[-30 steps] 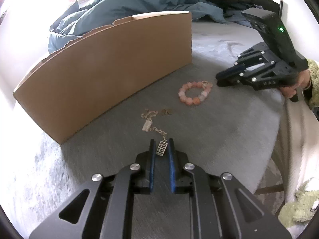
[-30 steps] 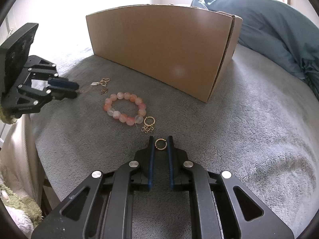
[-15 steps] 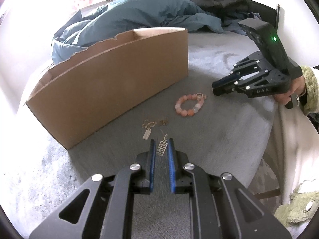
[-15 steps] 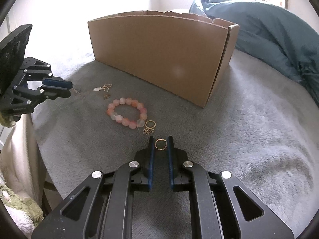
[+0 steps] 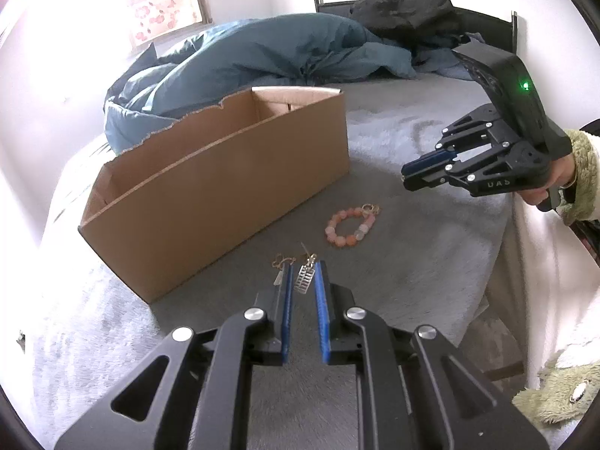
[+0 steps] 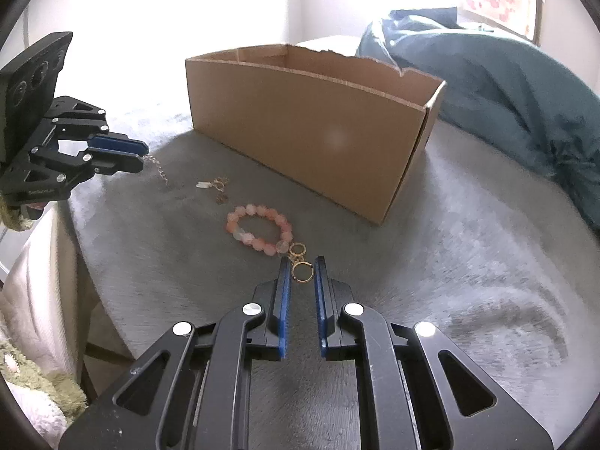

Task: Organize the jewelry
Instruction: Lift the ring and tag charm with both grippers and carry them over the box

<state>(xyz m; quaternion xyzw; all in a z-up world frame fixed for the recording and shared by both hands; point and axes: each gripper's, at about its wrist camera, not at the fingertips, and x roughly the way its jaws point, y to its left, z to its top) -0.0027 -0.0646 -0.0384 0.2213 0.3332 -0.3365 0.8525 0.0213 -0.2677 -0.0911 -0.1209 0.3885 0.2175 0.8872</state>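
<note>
My left gripper (image 5: 303, 268) is shut on a silver ladder-shaped earring (image 5: 304, 281) with a chain that hangs from its tips above the grey blanket; it shows from the side in the right wrist view (image 6: 140, 157). My right gripper (image 6: 301, 264) is shut on a gold ring earring (image 6: 302, 272) and is raised above the blanket; it also shows in the left wrist view (image 5: 407, 174). A pink bead bracelet (image 6: 258, 229) lies on the blanket with gold rings (image 6: 297, 250) at its end. More small gold pieces (image 6: 218, 187) lie to its left. The open cardboard box (image 5: 210, 187) stands behind.
A teal duvet (image 5: 262, 60) is heaped behind the box on the bed. A dark headboard (image 5: 483, 26) with black clothes is at the back. The blanket's edge (image 6: 80, 232) drops off at the near side, with a green fuzzy thing (image 5: 555, 393) below.
Both grippers have risen from the blanket with their earrings. The left one's chain has come off the blanket and now hangs free. The box's inside has come into view.
</note>
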